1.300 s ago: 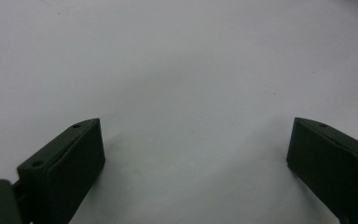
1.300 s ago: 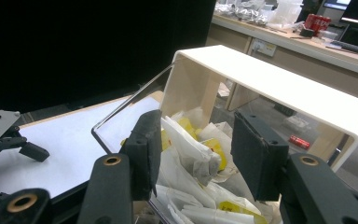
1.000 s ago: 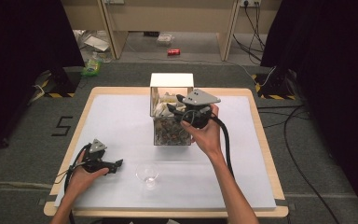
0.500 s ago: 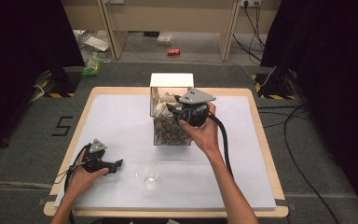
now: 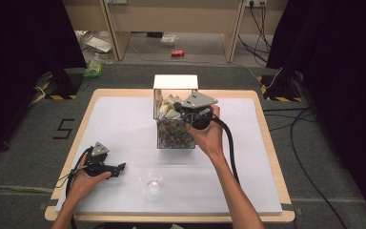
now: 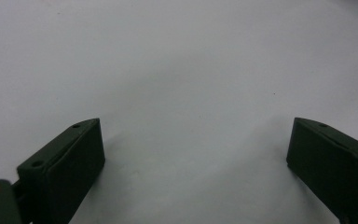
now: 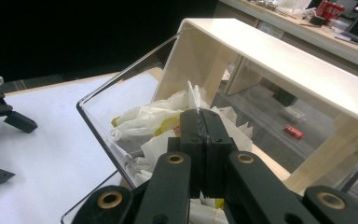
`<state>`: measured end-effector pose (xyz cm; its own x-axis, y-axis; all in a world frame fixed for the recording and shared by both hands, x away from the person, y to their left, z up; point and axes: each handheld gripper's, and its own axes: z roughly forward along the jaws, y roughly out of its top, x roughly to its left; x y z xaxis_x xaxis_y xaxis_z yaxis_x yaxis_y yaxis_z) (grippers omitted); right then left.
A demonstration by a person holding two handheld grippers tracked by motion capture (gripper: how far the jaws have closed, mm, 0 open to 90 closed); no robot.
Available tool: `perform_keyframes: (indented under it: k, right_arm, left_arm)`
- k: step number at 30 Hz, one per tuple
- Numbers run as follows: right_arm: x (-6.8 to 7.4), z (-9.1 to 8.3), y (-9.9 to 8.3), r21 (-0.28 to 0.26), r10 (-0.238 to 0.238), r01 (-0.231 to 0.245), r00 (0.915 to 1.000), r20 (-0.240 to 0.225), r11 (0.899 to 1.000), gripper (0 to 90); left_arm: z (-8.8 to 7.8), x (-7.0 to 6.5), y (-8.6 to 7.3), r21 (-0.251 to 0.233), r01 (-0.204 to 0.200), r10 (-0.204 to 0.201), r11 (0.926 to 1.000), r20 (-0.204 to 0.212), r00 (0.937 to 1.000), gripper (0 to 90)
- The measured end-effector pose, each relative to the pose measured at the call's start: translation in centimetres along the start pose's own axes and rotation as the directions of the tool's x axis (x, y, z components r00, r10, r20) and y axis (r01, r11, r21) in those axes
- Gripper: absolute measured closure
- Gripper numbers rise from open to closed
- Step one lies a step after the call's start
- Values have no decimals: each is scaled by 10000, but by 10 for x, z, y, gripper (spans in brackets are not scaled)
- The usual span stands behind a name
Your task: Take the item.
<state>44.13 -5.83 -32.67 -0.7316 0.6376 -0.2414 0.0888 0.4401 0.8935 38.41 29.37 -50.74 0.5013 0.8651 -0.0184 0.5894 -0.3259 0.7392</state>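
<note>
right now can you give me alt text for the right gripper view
The right tool, jaws closed, pinches the edge of a white tea bag packet at the top of a clear box full of packets. A cream lid arches behind, and the white table lies to the left.

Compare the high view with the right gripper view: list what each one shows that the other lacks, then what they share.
High view alone: the glass standing on the sheet in front of the person, both hands, the red can on the floor.

Right gripper view alone: the right gripper seen close, its jaws pressed shut on a tissue sticking up from the heap.

Both: the clear box of crumpled tissues, the white sheet, the left gripper.
</note>
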Motion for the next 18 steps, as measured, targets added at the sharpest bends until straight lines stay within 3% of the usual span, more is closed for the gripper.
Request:
perform_keyframes:
  k: [6,18]
  right_arm:
    - [0,-6,11,-260,-256,257,9997,55,9993,900]
    - [0,-26,33,-1063,-298,314,9994,168,9938,900]
  left_arm:
    - [0,0,0,3,-1,1,10000,2,10000,32]
    - [0,0,0,4,-1,1,10000,3,10000,32]
